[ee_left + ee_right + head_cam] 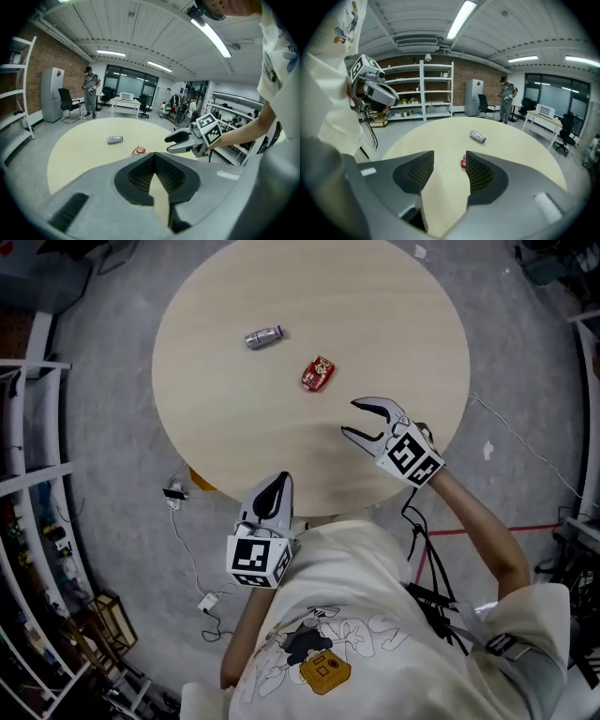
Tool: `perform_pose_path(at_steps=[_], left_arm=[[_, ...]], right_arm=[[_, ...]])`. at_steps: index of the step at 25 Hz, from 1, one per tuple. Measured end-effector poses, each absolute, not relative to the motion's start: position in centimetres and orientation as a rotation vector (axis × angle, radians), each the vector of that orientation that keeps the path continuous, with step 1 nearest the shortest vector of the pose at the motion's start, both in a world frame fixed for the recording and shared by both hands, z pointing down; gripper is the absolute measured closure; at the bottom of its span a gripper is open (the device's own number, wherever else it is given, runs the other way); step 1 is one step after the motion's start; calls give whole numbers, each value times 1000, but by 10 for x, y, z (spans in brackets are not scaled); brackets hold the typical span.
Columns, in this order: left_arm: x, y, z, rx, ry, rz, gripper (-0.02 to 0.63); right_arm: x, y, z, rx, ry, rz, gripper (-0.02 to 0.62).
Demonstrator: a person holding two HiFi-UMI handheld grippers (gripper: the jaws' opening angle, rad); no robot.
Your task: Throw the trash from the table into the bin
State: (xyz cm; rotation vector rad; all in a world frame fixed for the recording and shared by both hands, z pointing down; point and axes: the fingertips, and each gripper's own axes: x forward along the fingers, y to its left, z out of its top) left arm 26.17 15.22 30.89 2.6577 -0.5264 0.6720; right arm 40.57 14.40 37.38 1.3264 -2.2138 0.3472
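Note:
Two pieces of trash lie on the round wooden table [216,418]: a silver can [263,337] on its side and a red wrapper [319,373] to its right. My right gripper [350,418] hovers over the table's near right part, open and empty, a short way from the wrapper. In the right gripper view the wrapper [463,161] shows beyond the open gap of the right gripper [450,163], with the can [477,136] farther off. My left gripper [280,482] is shut and empty at the table's near edge. In the left gripper view the can [114,139], the wrapper [138,150] and the right gripper [168,144] lie ahead.
Metal shelves [28,474] stand along the left of the room. Cables and a plug [175,493] lie on the grey floor by the table's near left edge, beside a yellow object [199,482] under it. A person [90,93] stands far off by office chairs.

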Motion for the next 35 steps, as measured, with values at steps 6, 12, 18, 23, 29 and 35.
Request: perform_pose_path(at_steps=[6, 12, 18, 23, 29, 35], left_arm=[[291, 133, 323, 2643, -497, 685, 600], [320, 111, 339, 2591, -611, 674, 600], [318, 92, 350, 2563, -646, 654, 600], [308, 83, 354, 2508, -713, 602, 600], [294, 78, 365, 2443, -776, 564, 600], [283, 71, 370, 2405, -818, 549, 600]], right_arm=[[403, 109, 392, 923, -2145, 146, 364], [408, 78, 422, 687, -2084, 41, 337], [403, 44, 449, 418, -1959, -125, 283], [405, 29, 471, 95, -1822, -296, 276], [417, 9, 511, -206, -1652, -403, 282], [421, 3, 541, -381, -1530, -489, 265]])
